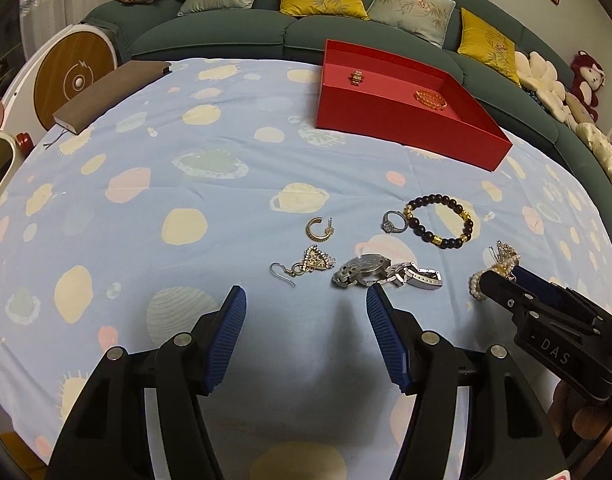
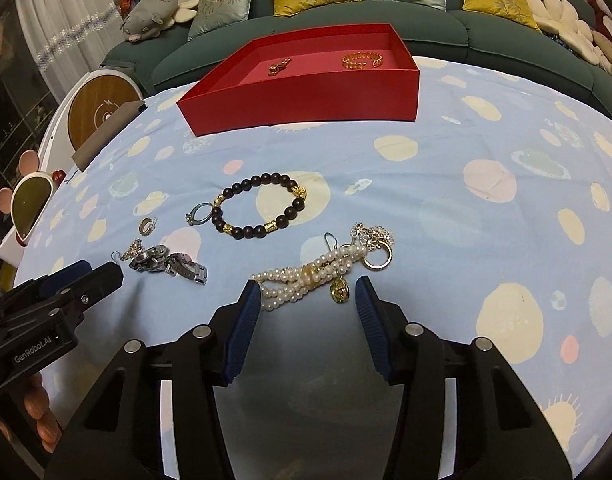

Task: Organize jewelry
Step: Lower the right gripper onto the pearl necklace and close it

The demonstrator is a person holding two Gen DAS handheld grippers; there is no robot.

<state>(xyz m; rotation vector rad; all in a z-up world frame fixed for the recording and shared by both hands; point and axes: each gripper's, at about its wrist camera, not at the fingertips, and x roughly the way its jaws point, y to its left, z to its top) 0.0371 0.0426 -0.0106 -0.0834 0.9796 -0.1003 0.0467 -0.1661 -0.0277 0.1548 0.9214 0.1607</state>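
A red box (image 1: 406,124) (image 2: 306,100) stands at the far side of the table and holds a gold bracelet (image 2: 360,60) and a small gold piece (image 2: 278,67). Loose on the cloth lie a dark bead bracelet (image 1: 440,222) (image 2: 260,206), a silver ring (image 1: 394,222), a gold hoop earring (image 1: 320,228), a triangular drop earring (image 1: 306,265), a metal watch (image 1: 382,274) (image 2: 168,265) and a pearl bracelet (image 2: 306,278) with gold charms. My left gripper (image 1: 306,304) is open just short of the watch. My right gripper (image 2: 308,294) is open with the pearl bracelet at its fingertips.
A brown notebook (image 1: 110,94) lies at the table's far left edge. A green sofa (image 1: 226,32) with cushions runs behind the table. A round white and wood device (image 1: 72,76) stands to the left. The blue patterned cloth (image 1: 166,200) covers the table.
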